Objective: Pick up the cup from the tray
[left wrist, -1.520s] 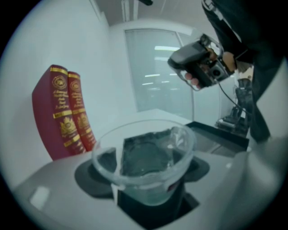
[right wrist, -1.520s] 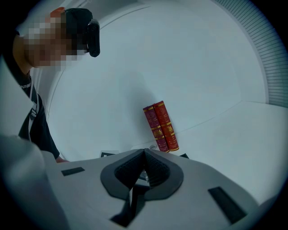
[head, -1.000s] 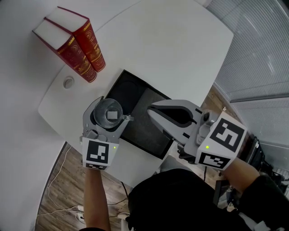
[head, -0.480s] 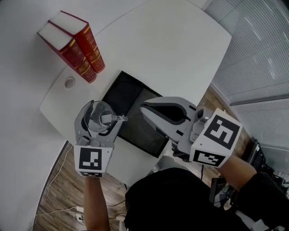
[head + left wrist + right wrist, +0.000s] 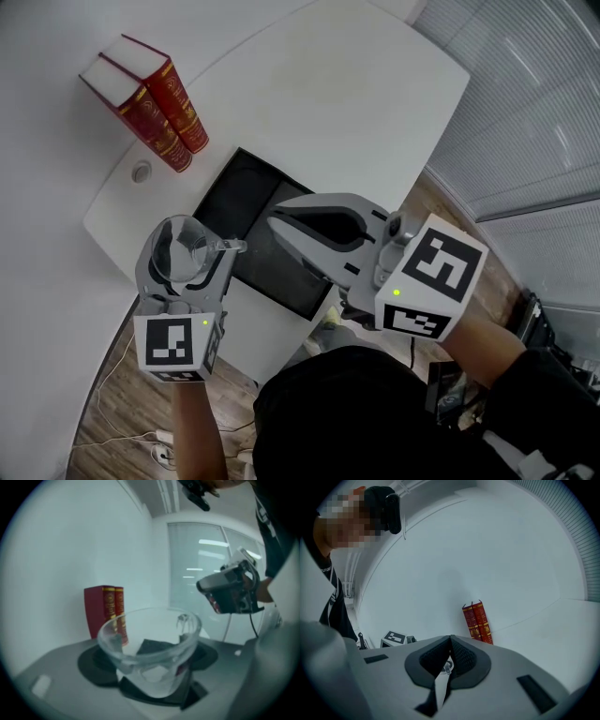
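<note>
1. Table: white, rounded corners, set against a white wall on the left; wood floor showed past its near edge.
2. Tray: black, rectangular, lying flat at the near edge of the table, with a round recess at its far left end.
3. Books: two red volumes with gilt spines, standing side by side and upright at the far left of the table, well apart from the tray.
4. Right gripper: grey, with a marker cube at its near end. It was held over the right half of the tray and pointed left. Its jaws were closed tip to tip with nothing gripped between them.
5. Left gripper: grey, with a marker cube at its near end. It was held over the near left edge of the table. Its jaws stood wide, one on each side of the cup, holding it.
6. Cup: clear glass, upright, with a small handle on its right side. It was held in the air by the left gripper, off the tray and just near-left of it.
7. Round cap: small and grey, set in the tabletop just near the books.
</note>
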The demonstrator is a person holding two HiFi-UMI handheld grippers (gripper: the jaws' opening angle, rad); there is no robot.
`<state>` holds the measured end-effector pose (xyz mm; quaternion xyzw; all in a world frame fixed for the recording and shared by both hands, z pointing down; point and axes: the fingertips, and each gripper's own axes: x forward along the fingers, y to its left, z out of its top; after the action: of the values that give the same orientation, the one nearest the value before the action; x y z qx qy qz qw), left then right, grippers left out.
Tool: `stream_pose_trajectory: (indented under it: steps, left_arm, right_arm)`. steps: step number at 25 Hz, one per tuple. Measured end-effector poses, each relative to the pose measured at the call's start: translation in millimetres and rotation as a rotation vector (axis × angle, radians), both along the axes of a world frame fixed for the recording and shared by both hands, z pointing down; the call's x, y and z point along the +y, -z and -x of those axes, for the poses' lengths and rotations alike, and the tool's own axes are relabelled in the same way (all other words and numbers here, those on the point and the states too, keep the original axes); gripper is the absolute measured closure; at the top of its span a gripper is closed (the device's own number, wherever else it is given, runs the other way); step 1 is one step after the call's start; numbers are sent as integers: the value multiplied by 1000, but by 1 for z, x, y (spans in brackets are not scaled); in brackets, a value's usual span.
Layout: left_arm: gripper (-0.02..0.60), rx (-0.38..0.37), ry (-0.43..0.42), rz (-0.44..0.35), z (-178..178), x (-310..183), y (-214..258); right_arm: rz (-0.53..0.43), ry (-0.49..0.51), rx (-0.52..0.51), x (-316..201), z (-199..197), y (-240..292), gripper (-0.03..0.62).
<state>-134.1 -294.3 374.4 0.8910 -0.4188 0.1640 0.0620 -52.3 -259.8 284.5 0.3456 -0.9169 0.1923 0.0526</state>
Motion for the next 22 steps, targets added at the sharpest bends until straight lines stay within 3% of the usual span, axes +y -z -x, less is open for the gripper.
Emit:
stream_pose_trajectory:
  steps: [17, 22]
  left_arm:
    - [178, -26, 103, -19, -1, 37, 37]
    - [178, -2, 122, -34, -9, 57, 55]
  right_arm:
    - [-68, 56, -37, 11, -4, 17, 580]
    - [-99, 69, -40, 22, -11, 26, 580]
